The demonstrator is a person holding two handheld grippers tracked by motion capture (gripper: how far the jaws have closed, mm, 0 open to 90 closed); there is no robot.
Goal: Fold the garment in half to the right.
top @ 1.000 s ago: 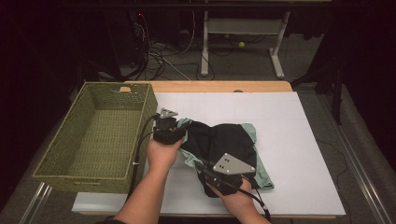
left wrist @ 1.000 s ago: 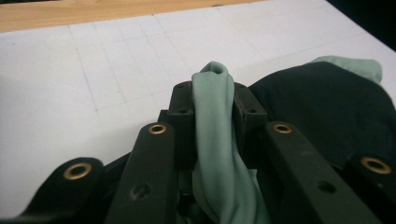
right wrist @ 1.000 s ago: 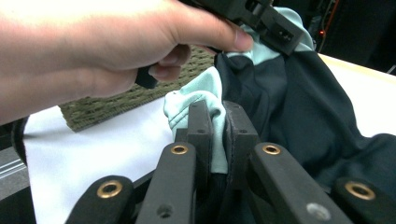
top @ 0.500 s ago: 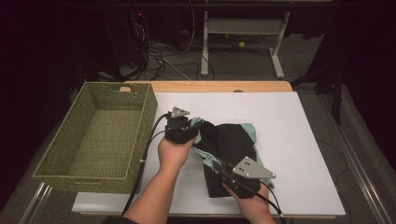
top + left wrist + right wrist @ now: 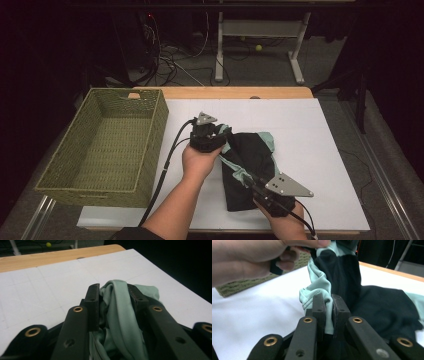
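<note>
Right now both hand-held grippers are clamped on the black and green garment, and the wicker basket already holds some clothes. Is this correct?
Not quite: the wicker basket is empty, as the high view shows. The rest holds: the left hand-held gripper and right hand-held gripper are both clamped on the black and green garment.

**Garment gathers as both grippers shift right**

The left gripper (image 5: 220, 136), once near the basket's right wall, now sits farther right. The right gripper (image 5: 248, 181) sits farther right and nearer the table's near edge. The black and mint garment (image 5: 247, 165) between them, earlier spread wide, now lies bunched narrower.
</note>
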